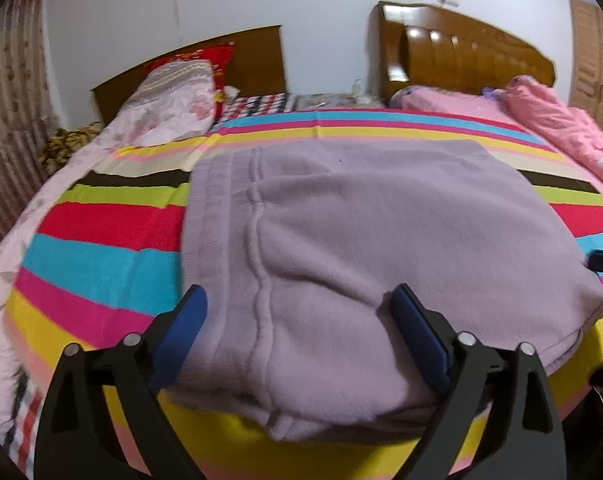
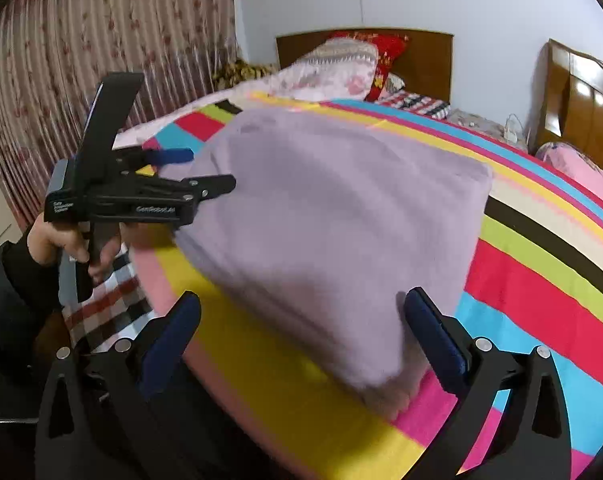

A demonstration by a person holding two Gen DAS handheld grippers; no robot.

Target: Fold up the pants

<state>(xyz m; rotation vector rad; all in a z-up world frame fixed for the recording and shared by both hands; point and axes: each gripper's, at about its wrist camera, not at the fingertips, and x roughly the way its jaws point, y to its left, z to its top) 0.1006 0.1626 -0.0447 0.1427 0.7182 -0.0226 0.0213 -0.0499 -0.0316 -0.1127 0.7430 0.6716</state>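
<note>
Folded lilac fleece pants [image 1: 381, 248] on rainbow-striped bedspread [image 1: 101, 264]; left gripper [image 1: 297, 300] spread wide astride near edge, right gripper [image 2: 301, 304] likewise spread, pinching nothing

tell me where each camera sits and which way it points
Left wrist: sits on the left tool, looking down over the folded lilac pants toward the wooden headboards; only its own open fingers show.
Right wrist: sits on the right tool, facing the pants' corner and the curtain; shows its open fingers, the left tool and the hand holding it.
Shared: pants, striped sheet, headboards, left tool.
</note>
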